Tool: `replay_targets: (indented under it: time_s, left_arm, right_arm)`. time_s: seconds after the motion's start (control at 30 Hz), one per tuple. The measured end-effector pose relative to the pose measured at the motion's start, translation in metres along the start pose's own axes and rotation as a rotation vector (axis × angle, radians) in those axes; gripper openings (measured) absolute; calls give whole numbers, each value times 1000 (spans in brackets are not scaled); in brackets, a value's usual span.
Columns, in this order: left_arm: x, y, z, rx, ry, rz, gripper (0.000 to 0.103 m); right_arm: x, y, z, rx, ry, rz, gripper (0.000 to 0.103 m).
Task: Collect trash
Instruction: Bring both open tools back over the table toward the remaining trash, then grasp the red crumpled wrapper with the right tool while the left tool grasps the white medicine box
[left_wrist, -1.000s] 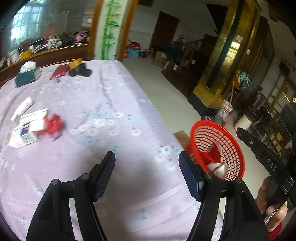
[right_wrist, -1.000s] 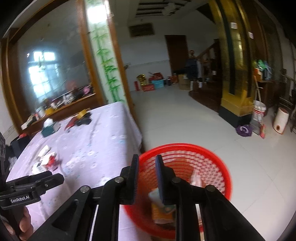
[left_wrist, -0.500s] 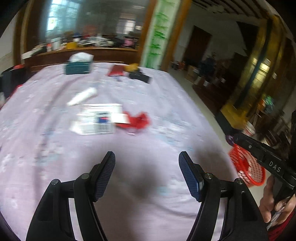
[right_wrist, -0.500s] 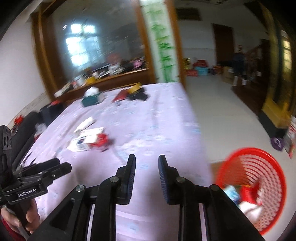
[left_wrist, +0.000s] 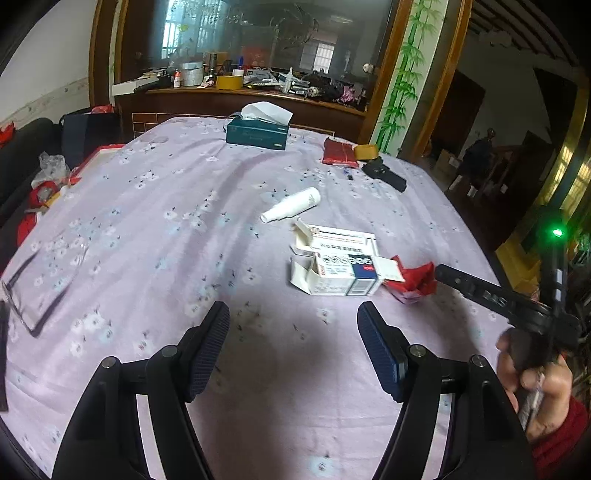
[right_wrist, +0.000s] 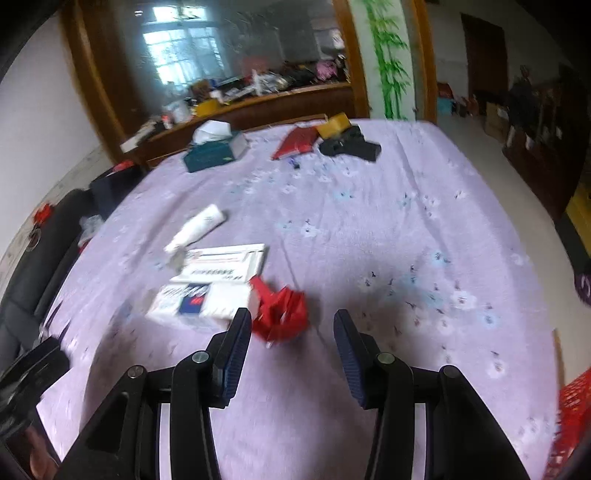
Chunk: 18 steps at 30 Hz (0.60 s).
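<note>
hovering over the lilac flower-printed cloth-covered table, left gripper standing released, pads wide apart with nothing between them. hanging above the same cloth in the right wrist view, right gripper opening its jaws, nothing gripped; the crumpled red paper wrapper lying just beyond the fingertips, close to the left pad and not touched. lying against the wrapper's far-left side, an opened white and blue cardboard box, flaps splayed. resting right behind that box, a flat white printed carton. lying on its side just beyond the carton, a white plastic bottle, cap end pointing toward the box. sitting far past the box at the table's back edge, a dark green tissue box with a white tissue sticking up. lying to the right of the tissue box, a red flat packet, a yellow small box and a black object together. showing at the lower right corner in the right wrist view, well apart from the white and blue box, a sliver of the red plastic mesh basket.
</note>
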<state>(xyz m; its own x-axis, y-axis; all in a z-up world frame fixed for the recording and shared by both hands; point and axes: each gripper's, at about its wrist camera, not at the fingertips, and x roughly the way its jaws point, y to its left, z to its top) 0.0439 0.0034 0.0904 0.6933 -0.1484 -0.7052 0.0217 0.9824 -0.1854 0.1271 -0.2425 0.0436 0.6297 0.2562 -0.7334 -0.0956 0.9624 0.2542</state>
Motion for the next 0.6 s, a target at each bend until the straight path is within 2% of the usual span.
replay_targets:
  time_s: [0.1, 0.2, 0.23, 0.37, 0.4, 0.5, 0.6]
  left_arm:
    - [6, -2, 13, 19, 6, -2, 70]
    - [17, -8, 23, 39, 23, -25, 70]
    - [21, -10, 25, 41, 27, -24, 70]
    - [42, -19, 33, 47, 58, -48, 70]
    - [47, -21, 34, 52, 67, -57, 70]
    - [63, -31, 38, 81, 90, -66, 70]
    - [80, -43, 42, 130, 117, -87, 70]
  right_arm:
    - [19, -7, 3, 36, 23, 7, 49]
    - [30, -10, 1, 67, 56, 69, 29]
    - [33, -10, 0, 67, 80, 97, 29]
    - [35, -7, -6, 27, 92, 114, 27]
    - [35, -7, -7, 23, 93, 121, 22]
    - [31, -10, -9, 4, 68, 120, 17]
    - [14, -24, -3, 37, -8, 80, 17]
